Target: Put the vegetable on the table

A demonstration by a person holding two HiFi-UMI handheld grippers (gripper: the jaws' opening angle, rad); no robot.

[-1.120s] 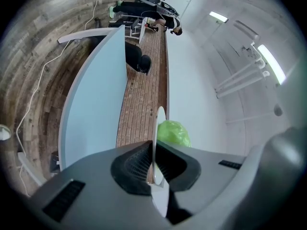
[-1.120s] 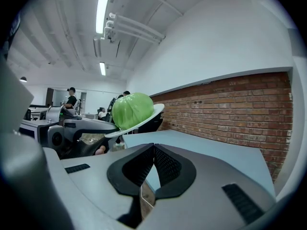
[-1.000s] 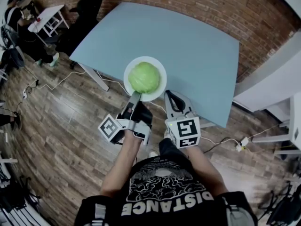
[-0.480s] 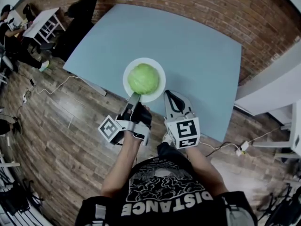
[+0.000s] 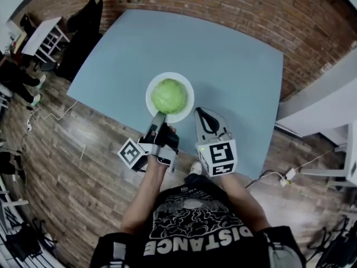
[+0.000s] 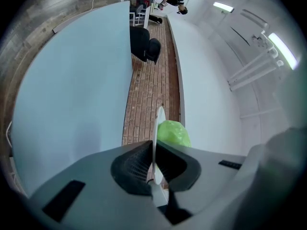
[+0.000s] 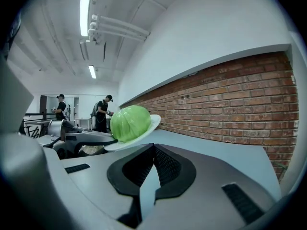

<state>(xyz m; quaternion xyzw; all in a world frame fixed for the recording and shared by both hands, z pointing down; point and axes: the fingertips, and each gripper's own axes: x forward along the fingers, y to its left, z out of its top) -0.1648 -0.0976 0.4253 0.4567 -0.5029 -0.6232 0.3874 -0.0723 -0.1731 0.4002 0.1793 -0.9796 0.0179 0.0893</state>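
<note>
1. A brick wall (image 5: 234, 4) and a wooden floor (image 5: 72, 166) surround the pale blue tabletop (image 5: 223, 54), which fills the middle of the head view
2. My left gripper (image 5: 160, 116) reaches over the near edge of the tabletop, and its jaws are clamped on the near rim of a white plate (image 5: 150, 102), pinched edge-on between the pads
3. My right gripper (image 5: 202, 111) is just beside the plate on its right, apart from it, with its jaws closed together on nothing
4. The plate is over the near part of the tabletop; I cannot tell whether it rests on it
5. The vegetable, a round green cabbage (image 5: 169, 95), lies in the middle of the plate
</note>
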